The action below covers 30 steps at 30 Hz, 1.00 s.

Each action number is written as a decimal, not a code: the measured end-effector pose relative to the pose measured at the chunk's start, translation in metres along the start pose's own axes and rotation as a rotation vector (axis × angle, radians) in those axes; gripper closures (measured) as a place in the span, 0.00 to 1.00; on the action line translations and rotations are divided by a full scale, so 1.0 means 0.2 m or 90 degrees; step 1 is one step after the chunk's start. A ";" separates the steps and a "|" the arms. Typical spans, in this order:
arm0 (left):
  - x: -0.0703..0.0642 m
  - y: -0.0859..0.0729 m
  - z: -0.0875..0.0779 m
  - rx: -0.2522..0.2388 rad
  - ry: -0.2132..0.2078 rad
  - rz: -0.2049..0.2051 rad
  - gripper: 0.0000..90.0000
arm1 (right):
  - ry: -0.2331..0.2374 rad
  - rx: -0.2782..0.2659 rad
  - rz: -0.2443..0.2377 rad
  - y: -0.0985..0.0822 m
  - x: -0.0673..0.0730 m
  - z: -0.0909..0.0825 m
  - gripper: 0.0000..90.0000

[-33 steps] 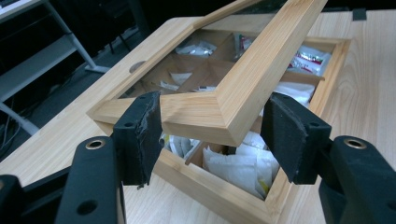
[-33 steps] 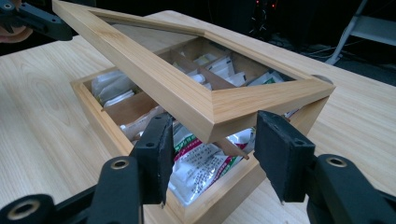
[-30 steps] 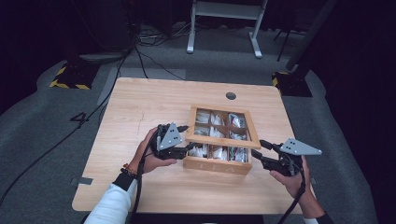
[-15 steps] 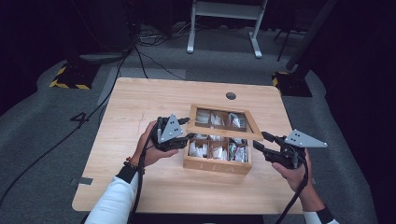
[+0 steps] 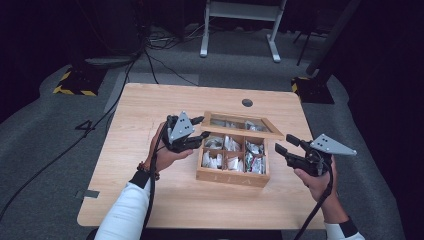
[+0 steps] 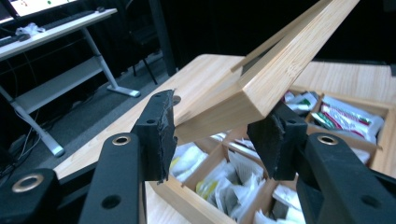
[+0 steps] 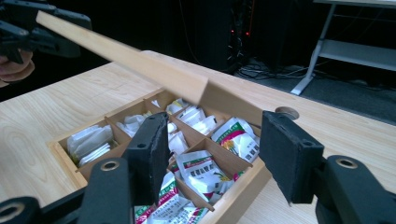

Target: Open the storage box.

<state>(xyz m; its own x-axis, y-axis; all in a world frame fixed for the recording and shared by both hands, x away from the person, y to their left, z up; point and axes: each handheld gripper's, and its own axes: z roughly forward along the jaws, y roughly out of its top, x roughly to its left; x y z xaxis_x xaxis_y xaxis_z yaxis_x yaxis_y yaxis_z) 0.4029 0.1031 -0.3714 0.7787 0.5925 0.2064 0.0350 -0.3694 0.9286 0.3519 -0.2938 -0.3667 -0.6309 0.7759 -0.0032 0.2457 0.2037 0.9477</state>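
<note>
A wooden compartment box (image 5: pixel 232 177) full of tea sachets (image 7: pixel 201 170) stands mid-table. Its glass-paned lid (image 5: pixel 240 127) is tilted up, raised on the left side. My left gripper (image 5: pixel 201 127) grips the lid's left corner (image 6: pixel 289 60); its jaws have just been closing, and both pads (image 6: pixel 161 135) now press on that corner. My right gripper (image 5: pixel 284 143) hovers just right of the box, apart from it. Its jaws have just been opening, and nothing lies between the pads (image 7: pixel 292 158). In the right gripper view the lid (image 7: pixel 140 60) slants above the box (image 7: pixel 238 196).
The box stands on a light wooden table (image 5: pixel 150 110) with a round cable hole (image 5: pixel 247 103) near its far edge. Bare tabletop lies left of and in front of the box. Beyond the table, cables (image 5: pixel 150 55) and a white desk frame (image 5: pixel 240 25) stand on grey carpet.
The lid lay flat on the box a second ago; now its left side is lifted by my left gripper, which rose slightly. The right gripper has stayed beside the box.
</note>
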 end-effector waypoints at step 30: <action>0.20 0.16 0.11 -0.040 -0.001 -0.050 0.66 | -0.011 0.064 0.006 -0.16 -0.09 0.03 0.42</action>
<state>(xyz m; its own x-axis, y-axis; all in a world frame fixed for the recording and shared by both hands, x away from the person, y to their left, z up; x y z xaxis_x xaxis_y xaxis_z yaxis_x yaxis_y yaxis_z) 0.4490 0.0999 -0.3400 0.7756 0.6174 0.1317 0.0566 -0.2759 0.9595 0.3601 -0.3117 -0.3980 -0.6152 0.7884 -0.0005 0.3251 0.2543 0.9108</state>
